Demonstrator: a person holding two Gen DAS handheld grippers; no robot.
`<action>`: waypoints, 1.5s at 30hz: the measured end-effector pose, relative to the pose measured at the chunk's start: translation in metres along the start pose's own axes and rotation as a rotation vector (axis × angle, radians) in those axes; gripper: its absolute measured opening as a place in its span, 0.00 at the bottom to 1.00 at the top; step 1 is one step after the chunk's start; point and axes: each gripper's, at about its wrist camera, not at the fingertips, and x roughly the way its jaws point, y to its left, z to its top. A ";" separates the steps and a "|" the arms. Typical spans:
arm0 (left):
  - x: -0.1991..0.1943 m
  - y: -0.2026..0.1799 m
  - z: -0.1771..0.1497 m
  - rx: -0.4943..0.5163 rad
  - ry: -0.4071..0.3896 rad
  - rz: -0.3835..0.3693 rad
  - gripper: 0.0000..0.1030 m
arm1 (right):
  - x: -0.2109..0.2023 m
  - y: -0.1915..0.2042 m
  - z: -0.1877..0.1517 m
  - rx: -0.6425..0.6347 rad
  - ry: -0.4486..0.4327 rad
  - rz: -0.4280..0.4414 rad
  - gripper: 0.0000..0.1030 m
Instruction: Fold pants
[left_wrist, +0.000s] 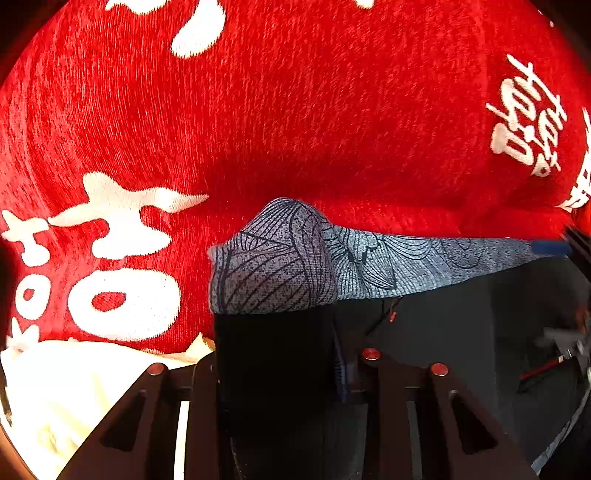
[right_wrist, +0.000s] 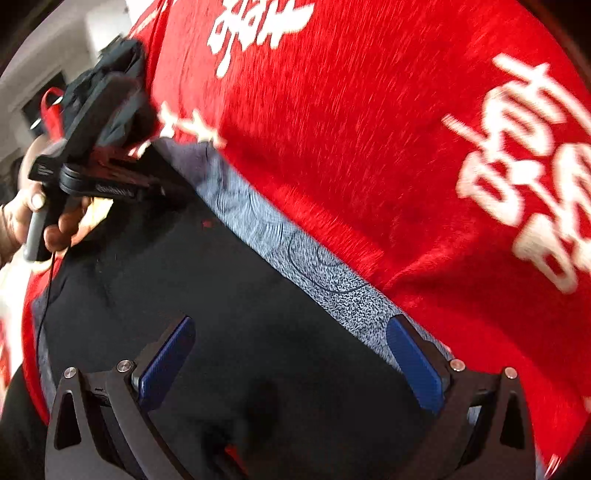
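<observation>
The pants are dark (right_wrist: 229, 295) with a grey-blue leaf-patterned band (right_wrist: 332, 291) along one edge. They lie on a red cloth with white characters (left_wrist: 295, 110). In the left wrist view my left gripper (left_wrist: 275, 306) is shut on a bunched corner of the patterned band (left_wrist: 273, 266). The band runs right (left_wrist: 424, 258) to the tip of the right gripper at the frame edge. In the right wrist view my right gripper (right_wrist: 291, 354) is open, its blue pads (right_wrist: 413, 365) astride the dark pants at the band's edge. The left gripper (right_wrist: 107, 110) shows at upper left, held by a hand.
The red cloth (right_wrist: 369, 147) covers the surface around the pants. A white fabric (left_wrist: 55, 387) lies at the lower left of the left wrist view. A pale wall or furniture (right_wrist: 44, 55) shows at the far upper left of the right wrist view.
</observation>
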 end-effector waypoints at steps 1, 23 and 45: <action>-0.002 0.000 -0.001 0.002 -0.005 0.000 0.30 | 0.004 -0.006 0.003 -0.027 0.028 0.014 1.00; -0.074 -0.028 -0.037 -0.021 -0.137 0.029 0.26 | 0.049 -0.008 0.020 -0.273 0.214 0.284 0.14; -0.099 -0.065 -0.065 -0.026 -0.146 0.221 0.26 | 0.010 0.048 0.016 -0.238 0.162 0.024 0.14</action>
